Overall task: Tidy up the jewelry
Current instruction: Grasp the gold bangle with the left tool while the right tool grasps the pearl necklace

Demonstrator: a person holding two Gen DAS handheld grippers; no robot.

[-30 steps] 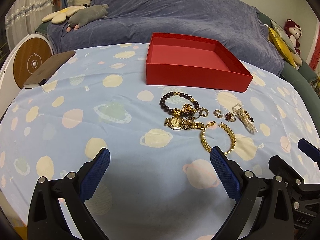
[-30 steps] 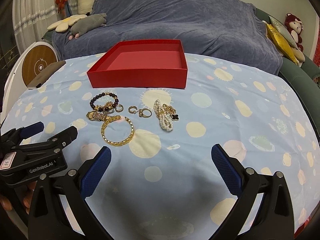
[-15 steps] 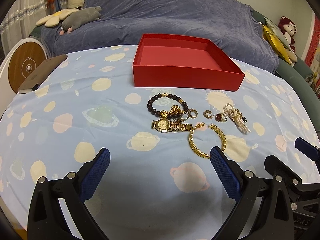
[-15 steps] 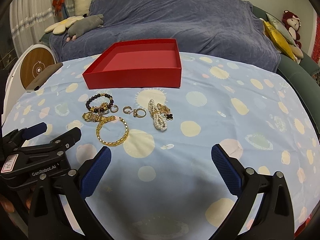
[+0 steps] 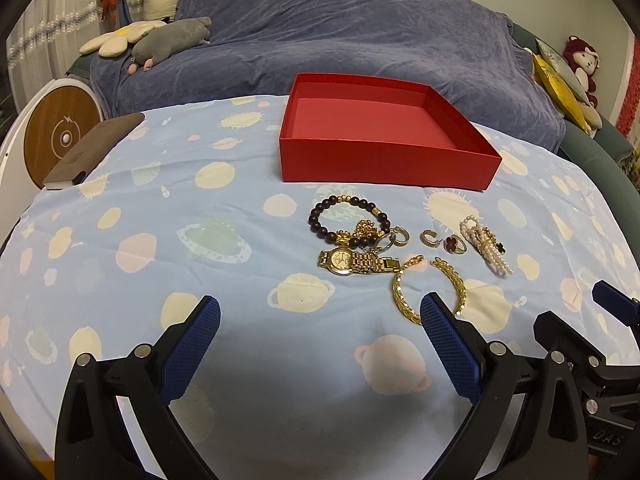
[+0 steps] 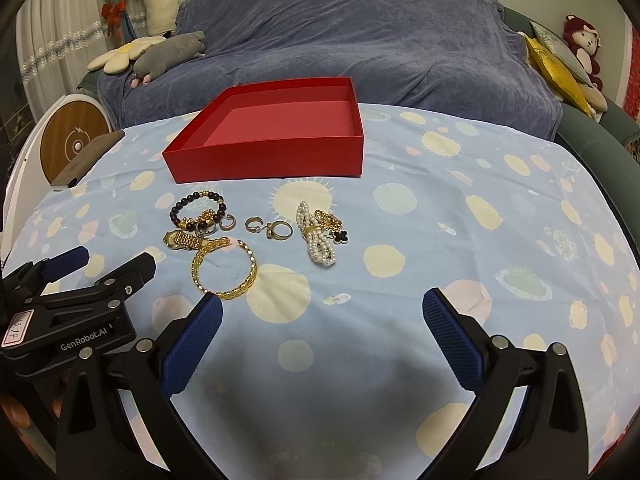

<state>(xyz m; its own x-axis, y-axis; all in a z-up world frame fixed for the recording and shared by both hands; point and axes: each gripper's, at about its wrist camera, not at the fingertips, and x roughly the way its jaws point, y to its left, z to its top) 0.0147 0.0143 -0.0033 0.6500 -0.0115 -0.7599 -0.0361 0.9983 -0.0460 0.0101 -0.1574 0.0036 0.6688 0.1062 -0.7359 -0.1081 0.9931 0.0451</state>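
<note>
Where the jewelry lies in a loose cluster on the pale blue planet-print tablecloth (image 5: 120, 208), just in front of the shallow square red cardboard box (image 5: 384, 160), each piece shows its own make: a dark round-bead bracelet with gold spacers (image 5: 348, 220), a gold link-band wristwatch (image 5: 352, 261) touching it, an open gold chain-pattern bangle (image 6: 224, 268), a small gold hoop earring (image 6: 253, 224), a gold ring with a red stone (image 5: 454, 244), and a bundled strand of white pearls with a black clover charm (image 6: 320, 236); a second small hoop seems tangled by the beads, though it is hard to make out. The left gripper (image 5: 320, 320) hovers low over the cloth with its blue textured pads spread wide and holding nothing, its right pad just in front of the bangle. The right gripper (image 6: 322, 312) is likewise spread and unloaded, beside it. Behind the table sits a sofa under a wrinkled blue-grey throw (image 6: 360, 40) with plush toys.
</note>
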